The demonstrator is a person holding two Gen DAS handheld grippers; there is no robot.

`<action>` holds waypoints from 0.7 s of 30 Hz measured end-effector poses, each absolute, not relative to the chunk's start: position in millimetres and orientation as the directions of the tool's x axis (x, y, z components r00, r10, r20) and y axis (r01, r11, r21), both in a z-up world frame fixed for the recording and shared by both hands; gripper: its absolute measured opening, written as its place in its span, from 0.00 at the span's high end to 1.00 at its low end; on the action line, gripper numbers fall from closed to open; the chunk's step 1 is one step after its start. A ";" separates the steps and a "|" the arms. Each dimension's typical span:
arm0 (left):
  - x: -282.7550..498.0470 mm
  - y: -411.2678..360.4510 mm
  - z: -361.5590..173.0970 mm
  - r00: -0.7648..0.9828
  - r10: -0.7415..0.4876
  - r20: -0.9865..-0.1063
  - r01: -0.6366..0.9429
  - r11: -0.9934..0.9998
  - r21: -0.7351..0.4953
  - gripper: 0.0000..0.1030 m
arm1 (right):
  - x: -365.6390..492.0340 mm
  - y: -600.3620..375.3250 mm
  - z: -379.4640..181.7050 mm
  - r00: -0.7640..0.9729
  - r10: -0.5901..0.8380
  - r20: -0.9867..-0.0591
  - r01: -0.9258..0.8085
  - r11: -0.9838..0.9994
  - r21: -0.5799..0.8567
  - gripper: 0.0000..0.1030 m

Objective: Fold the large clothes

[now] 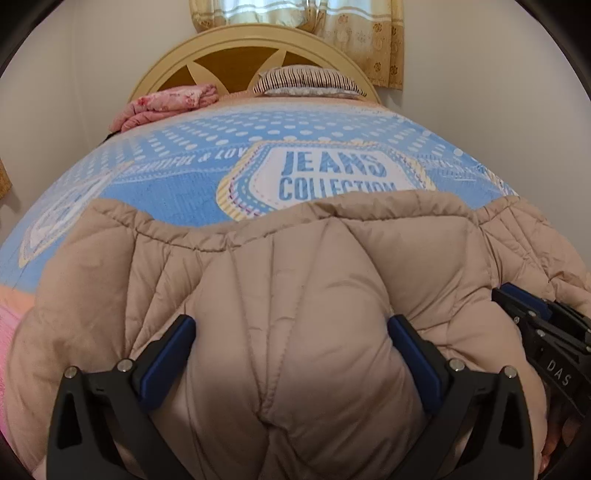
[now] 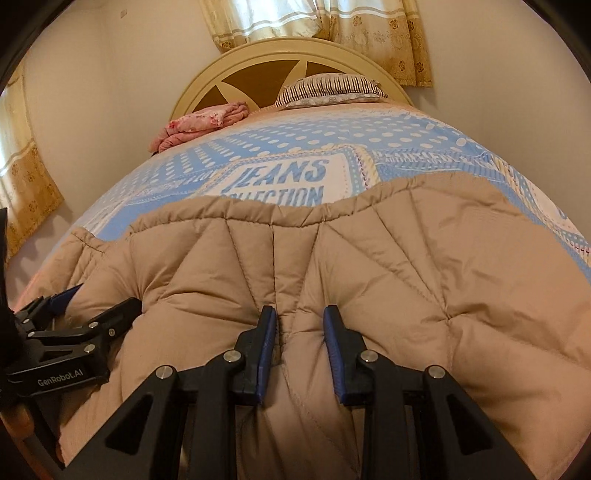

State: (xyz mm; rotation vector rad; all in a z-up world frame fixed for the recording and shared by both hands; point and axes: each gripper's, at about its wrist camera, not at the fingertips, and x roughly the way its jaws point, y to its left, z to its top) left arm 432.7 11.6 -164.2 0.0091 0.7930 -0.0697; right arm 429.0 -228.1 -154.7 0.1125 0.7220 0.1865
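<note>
A tan quilted puffer coat [image 1: 295, 266] lies across the near end of the bed; it also fills the lower right wrist view [image 2: 369, 266]. My left gripper [image 1: 291, 325] has its jaws wide apart, with a puffed bulge of the coat between them. My right gripper [image 2: 300, 314] has its jaws narrowly apart around a pinched fold of the coat. The right gripper shows at the right edge of the left wrist view [image 1: 524, 306]; the left gripper shows at the left of the right wrist view [image 2: 92, 306].
The bed has a blue dotted "JEANS COLLECTION" cover [image 1: 229, 133]. A folded pink cloth [image 1: 166, 105] and a striped pillow [image 1: 306, 81] lie by the cream headboard [image 1: 236, 40]. Curtains [image 2: 332, 22] hang behind, with walls on both sides.
</note>
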 end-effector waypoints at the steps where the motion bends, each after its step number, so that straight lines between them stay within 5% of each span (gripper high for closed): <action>1: 430.9 12.2 -164.3 0.697 -0.061 -0.715 0.065 0.998 -0.021 0.00 | 430.2 -228.1 -156.3 0.732 0.208 -0.649 -0.129 0.977 0.168 0.73; 21: 437.7 8.3 -174.9 0.654 -0.065 -0.753 0.071 0.997 -0.024 0.00 | 441.0 -221.0 -170.6 0.698 0.180 -0.694 -0.115 0.984 0.139 0.73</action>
